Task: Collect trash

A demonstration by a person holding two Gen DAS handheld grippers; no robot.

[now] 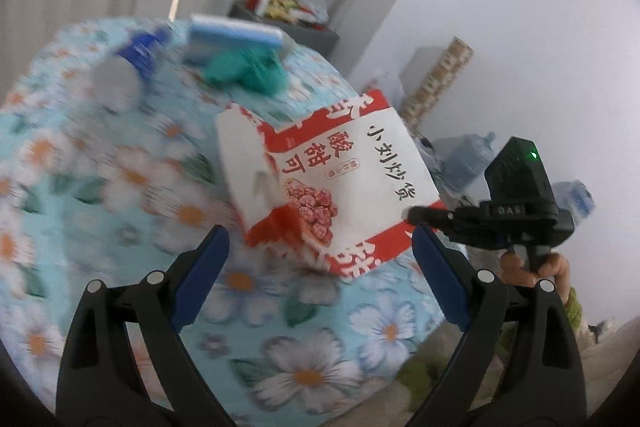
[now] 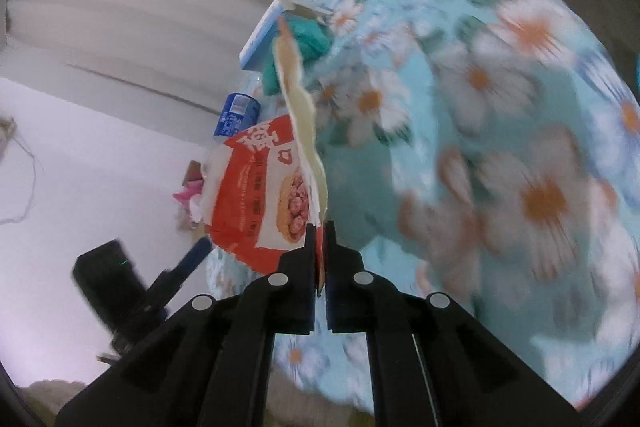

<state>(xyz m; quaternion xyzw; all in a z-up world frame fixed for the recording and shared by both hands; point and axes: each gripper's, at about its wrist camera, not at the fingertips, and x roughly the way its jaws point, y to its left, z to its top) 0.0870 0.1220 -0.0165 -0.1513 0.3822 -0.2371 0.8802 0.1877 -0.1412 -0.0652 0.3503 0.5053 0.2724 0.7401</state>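
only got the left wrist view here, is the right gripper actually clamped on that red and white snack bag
Observer: Yes. The right gripper is shut on the snack bag, pinching its torn edge.
Operator: anything behind the bag i can't read
Observer: A blue-labelled bottle sits just beyond the bag.
Operator: what's left gripper doing from that side
Observer: The left gripper shows one blue pad beside the bag, apart from it.

My left gripper (image 1: 320,247) — black arms, blue pads, silver rivets. Right gripper (image 2: 319,227) — black; its body lettered "DAS", green light lit.
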